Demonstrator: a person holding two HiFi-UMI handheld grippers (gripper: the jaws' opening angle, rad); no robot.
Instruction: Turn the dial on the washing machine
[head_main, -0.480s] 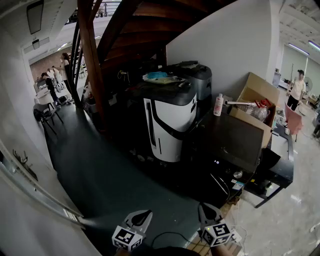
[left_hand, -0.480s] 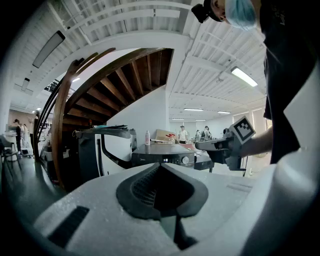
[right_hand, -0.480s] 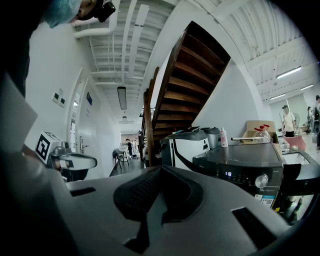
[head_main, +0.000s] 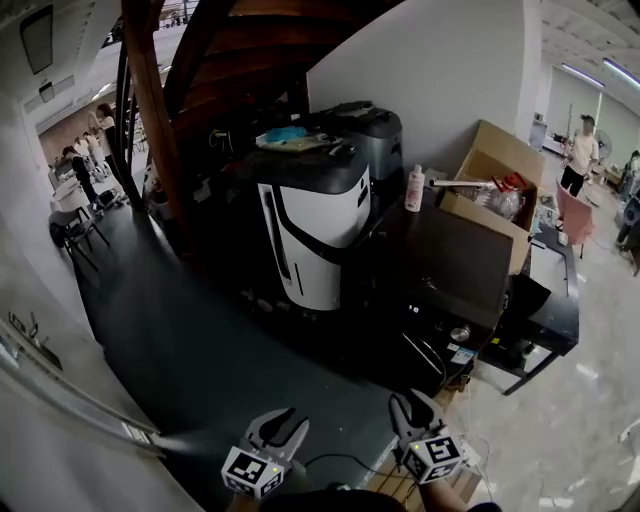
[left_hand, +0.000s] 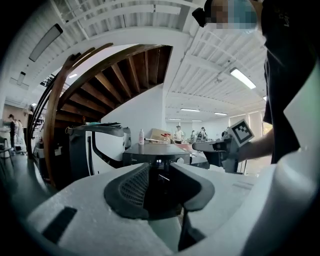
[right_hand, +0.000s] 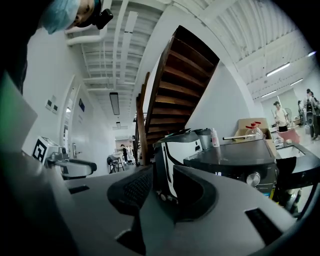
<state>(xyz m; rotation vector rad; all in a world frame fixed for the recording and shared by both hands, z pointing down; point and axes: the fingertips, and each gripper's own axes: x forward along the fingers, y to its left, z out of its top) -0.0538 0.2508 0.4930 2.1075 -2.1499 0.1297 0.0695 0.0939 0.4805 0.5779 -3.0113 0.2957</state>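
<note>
The washing machine (head_main: 455, 265) is a dark box at the right of centre in the head view, with its small silver dial (head_main: 460, 333) low on the front panel. Both grippers hang far below it at the frame's bottom edge. My left gripper (head_main: 278, 425) and right gripper (head_main: 408, 408) are both open with nothing between their jaws. In the left gripper view the machine (left_hand: 157, 152) and dial (left_hand: 180, 161) sit beyond the parted jaws (left_hand: 159, 172). From the right gripper (right_hand: 162, 187) the dial (right_hand: 253, 178) shows off to the right of the jaws.
A white-and-black appliance (head_main: 315, 215) stands left of the washing machine, under a wooden staircase (head_main: 150, 110). A white bottle (head_main: 413, 188) and an open cardboard box (head_main: 495, 175) sit behind the machine. A low black unit (head_main: 545, 310) is at its right. People stand far off.
The head view has shifted, so the machines sit a little further left and higher. Both grippers stay low at the bottom edge, apart from the washing machine.
</note>
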